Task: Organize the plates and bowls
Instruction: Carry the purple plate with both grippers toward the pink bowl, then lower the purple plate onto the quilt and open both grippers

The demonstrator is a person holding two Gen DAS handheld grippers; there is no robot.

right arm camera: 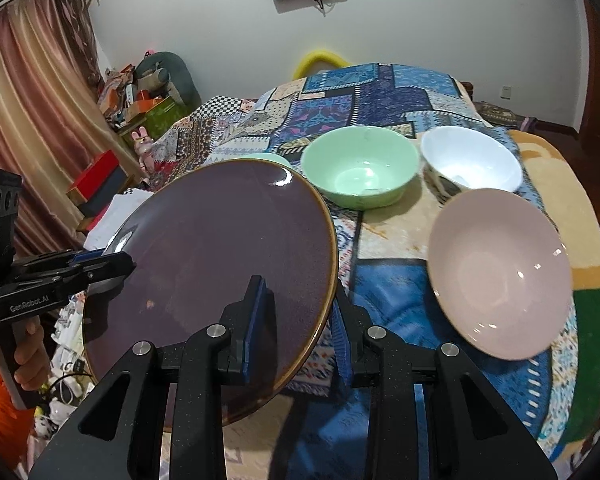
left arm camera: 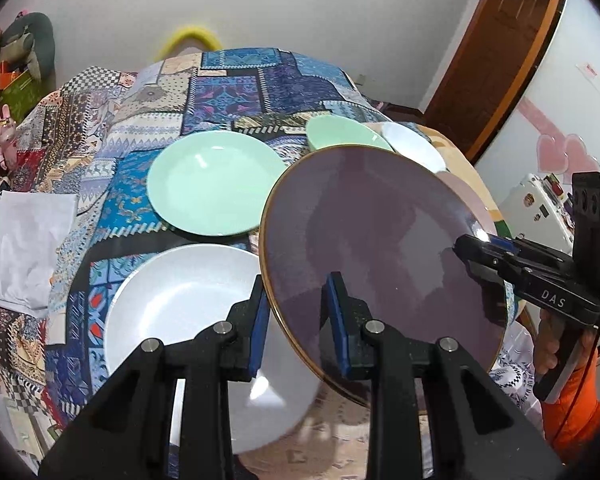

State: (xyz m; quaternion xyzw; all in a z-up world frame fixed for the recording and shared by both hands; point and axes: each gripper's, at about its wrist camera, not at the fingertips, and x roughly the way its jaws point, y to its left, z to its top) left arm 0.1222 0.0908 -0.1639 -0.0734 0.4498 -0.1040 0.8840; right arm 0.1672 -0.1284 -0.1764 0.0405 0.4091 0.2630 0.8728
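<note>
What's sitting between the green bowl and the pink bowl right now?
Nothing stands there: in the right wrist view only bare bedcover separates the green bowl from the pink bowl. The white bowl sits off to the side.

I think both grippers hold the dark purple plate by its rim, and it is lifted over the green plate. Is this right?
Not quite. Both grippers, left and right, do clamp the dark purple plate by its rim, but the left wrist view shows it over the white plate; the green plate lies farther back.

Dark purple plate (right arm camera: 220, 264) clamped at opposite rims by both grippers' jaws, above the patchwork-covered table (right arm camera: 380, 92).
</note>
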